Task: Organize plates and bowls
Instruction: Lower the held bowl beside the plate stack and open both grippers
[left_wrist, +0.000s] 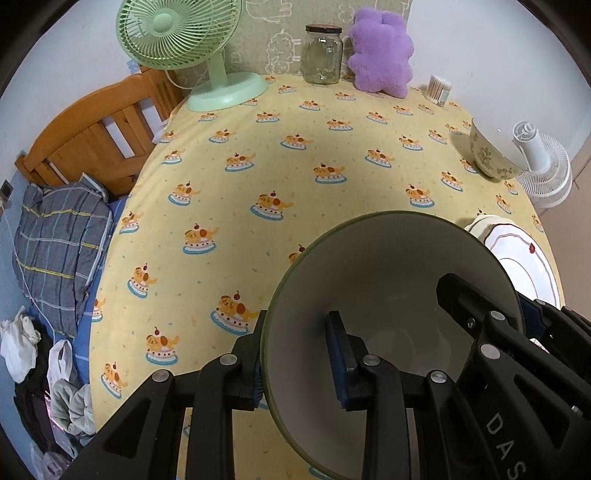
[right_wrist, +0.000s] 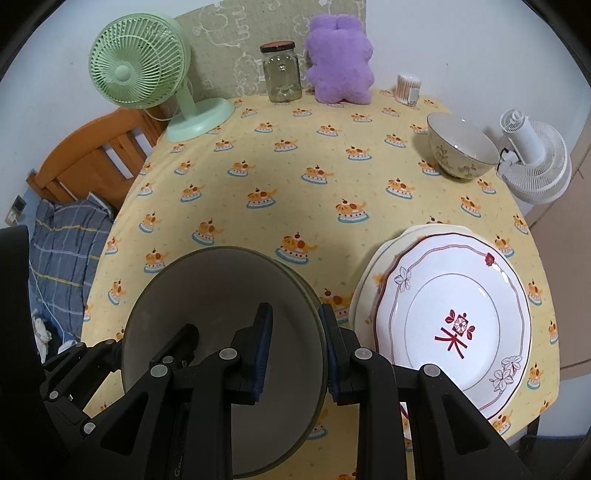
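Right wrist view: bowl (right_wrist: 221, 332) hides the tablecloth (right_wrist: 295, 177) beneath.

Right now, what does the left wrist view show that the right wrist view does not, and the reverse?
Only the left wrist view shows the white plastic bags and clothes heaped beside the bed.

Only the right wrist view shows the whole white plate with its red flower emblem, lying on a cream plate.

Both show the grey bowl gripped at opposite rims by the left gripper and right gripper, plus the floral bowl, green fan, glass jar and purple plush.
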